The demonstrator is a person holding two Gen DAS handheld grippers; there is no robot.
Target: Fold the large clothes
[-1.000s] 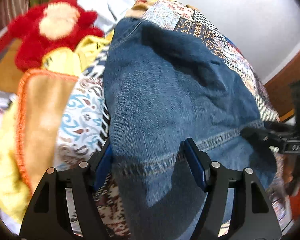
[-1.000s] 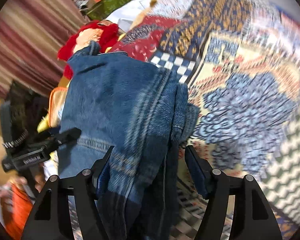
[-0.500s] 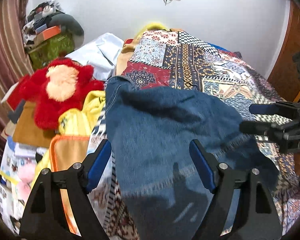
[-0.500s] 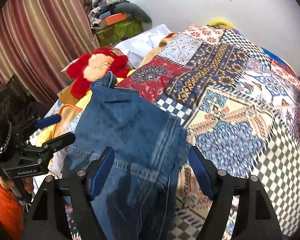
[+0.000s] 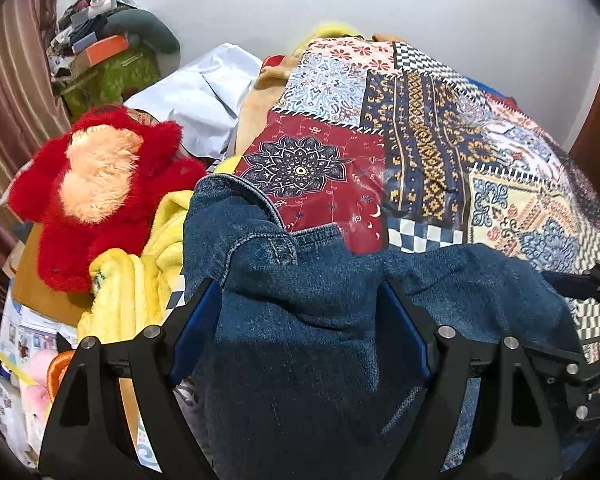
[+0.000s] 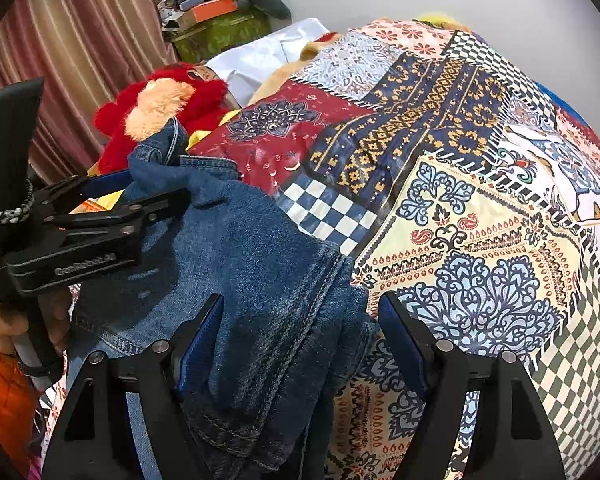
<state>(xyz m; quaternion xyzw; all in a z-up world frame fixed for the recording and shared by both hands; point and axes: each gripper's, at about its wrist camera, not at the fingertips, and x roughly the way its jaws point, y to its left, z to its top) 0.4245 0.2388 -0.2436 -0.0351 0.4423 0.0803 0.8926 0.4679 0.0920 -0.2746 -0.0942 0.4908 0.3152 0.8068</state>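
A pair of blue denim jeans lies folded on the patchwork bedspread near its front left corner. My left gripper is open, its jaws wide apart on either side of the denim. In the right wrist view the jeans run from the lower middle up to the left. My right gripper is open too, straddling the folded edge with its seams. The left gripper shows there from the side, over the far end of the jeans.
A red plush toy and a yellow blanket lie left of the jeans. A white cloth and a pile of boxes sit at the back left. A striped curtain hangs on the left.
Both grippers have drawn back and tilted up from close over the denim. The far end of the jeans now lies bunched nearer me, and more bedspread shows.
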